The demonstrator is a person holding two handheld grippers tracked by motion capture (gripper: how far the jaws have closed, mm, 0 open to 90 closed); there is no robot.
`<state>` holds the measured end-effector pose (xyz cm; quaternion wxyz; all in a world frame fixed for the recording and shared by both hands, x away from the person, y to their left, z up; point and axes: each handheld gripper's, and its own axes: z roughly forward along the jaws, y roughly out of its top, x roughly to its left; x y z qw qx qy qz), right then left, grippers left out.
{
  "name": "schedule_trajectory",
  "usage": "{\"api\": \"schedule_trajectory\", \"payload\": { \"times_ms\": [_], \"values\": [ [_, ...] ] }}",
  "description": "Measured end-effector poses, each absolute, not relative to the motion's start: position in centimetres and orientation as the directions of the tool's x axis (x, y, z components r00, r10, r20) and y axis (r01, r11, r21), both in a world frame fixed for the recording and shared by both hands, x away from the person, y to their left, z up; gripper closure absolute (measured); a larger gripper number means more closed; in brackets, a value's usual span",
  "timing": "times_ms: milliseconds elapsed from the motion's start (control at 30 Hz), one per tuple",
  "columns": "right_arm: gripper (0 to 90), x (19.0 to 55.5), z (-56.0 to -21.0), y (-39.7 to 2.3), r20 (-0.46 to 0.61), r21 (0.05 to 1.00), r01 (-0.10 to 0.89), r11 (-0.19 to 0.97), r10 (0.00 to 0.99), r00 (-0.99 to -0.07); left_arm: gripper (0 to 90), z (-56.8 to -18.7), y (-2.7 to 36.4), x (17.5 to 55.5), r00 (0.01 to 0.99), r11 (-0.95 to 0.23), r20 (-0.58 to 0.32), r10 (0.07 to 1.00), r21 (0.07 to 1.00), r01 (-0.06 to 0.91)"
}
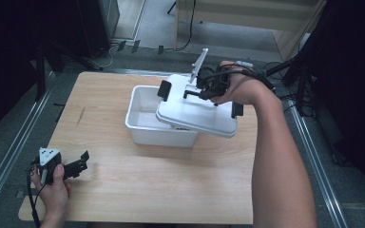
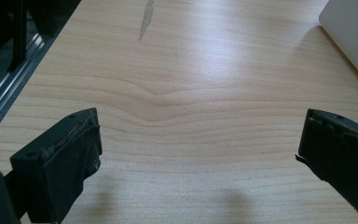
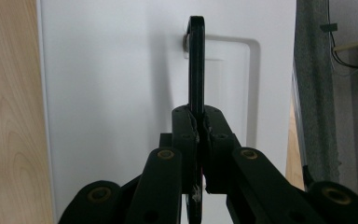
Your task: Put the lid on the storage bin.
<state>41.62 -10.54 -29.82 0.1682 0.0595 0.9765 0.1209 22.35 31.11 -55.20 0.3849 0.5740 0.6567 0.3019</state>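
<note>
Right gripper (image 3: 199, 135) clamps lid (image 1: 195, 111) handle (image 3: 196, 65) (bin (image 1: 145, 116) half hidden).

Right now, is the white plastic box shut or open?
Open: the white lid, held by the right tool, sits tilted across the white plastic box.

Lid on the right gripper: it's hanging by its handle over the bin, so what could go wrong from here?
1. The right gripper pinches only the thin black handle, so the white lid could swing or slip out.
2. The lid hangs tilted and offset, covering only part of the white bin; lowered this way, it may catch the rim and shove the bin.
3. The left gripper rests open near the table edge, not steadying the bin.
</note>
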Motion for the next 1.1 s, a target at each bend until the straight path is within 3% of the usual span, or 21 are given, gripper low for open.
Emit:
{"api": "schedule_trajectory", "payload": {
  "times_ms": [633, 1100],
  "values": [
    [86.0, 42.8, -31.3, -2.5, -0.294, 0.237, -0.024, 0.971, 0.048, -0.955, 0.0, -55.2, 31.1, 22.4, -0.038, 0.151, -0.154, 0.987, 0.836, 0.528],
    [86.0, 43.4, -32.7, -0.3, -0.278, 0.216, -0.038, 0.976, 0.024, -0.960, 0.0, -55.2, 31.1, 22.4, -0.035, 0.146, -0.151, 0.988, 0.835, 0.531]
  ]
}}
